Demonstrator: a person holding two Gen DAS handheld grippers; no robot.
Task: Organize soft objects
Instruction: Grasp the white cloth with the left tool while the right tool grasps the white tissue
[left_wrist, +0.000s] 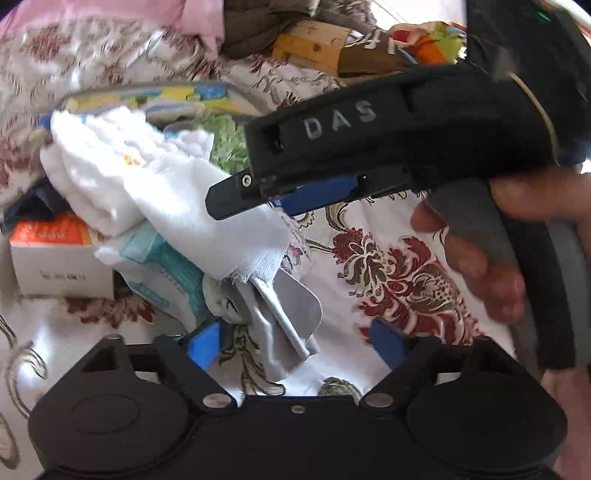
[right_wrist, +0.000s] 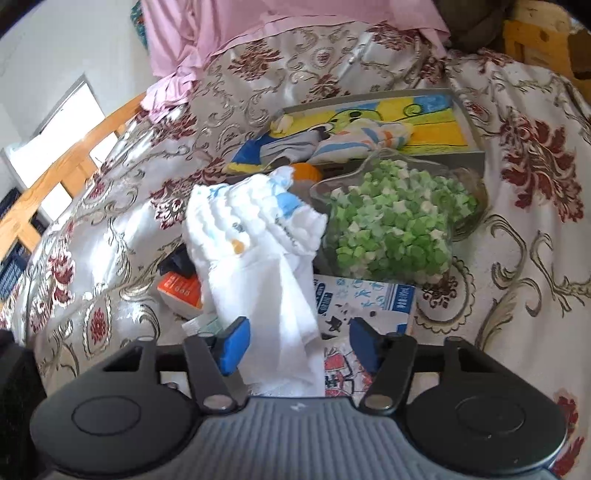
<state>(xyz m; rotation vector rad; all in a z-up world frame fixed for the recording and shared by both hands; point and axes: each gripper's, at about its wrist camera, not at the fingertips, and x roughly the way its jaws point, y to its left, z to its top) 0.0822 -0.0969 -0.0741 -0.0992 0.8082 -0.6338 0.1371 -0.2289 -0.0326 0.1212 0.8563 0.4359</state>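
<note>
A crumpled white cloth (right_wrist: 258, 221) with small blue and orange prints lies on a pile of things on the floral bedspread (right_wrist: 517, 258). Its plain tail hangs between the blue pads of my right gripper (right_wrist: 299, 343), which is open; the left pad is at the fabric, the right pad stands apart from it. In the left wrist view the same white cloth (left_wrist: 110, 166) lies under one finger (left_wrist: 236, 192) of the right gripper. A small grey cloth (left_wrist: 284, 317) lies between the pads of my left gripper (left_wrist: 295, 345), which is open and not pressing it.
A clear bowl of green paper stars (right_wrist: 391, 221) sits right of the white cloth. Behind it is a grey box with a yellow drawing (right_wrist: 424, 122) and a striped cloth (right_wrist: 362, 140). An orange and white carton (left_wrist: 55, 254) and a teal packet (left_wrist: 162, 273) lie left. A hand (left_wrist: 480, 266) holds the right gripper.
</note>
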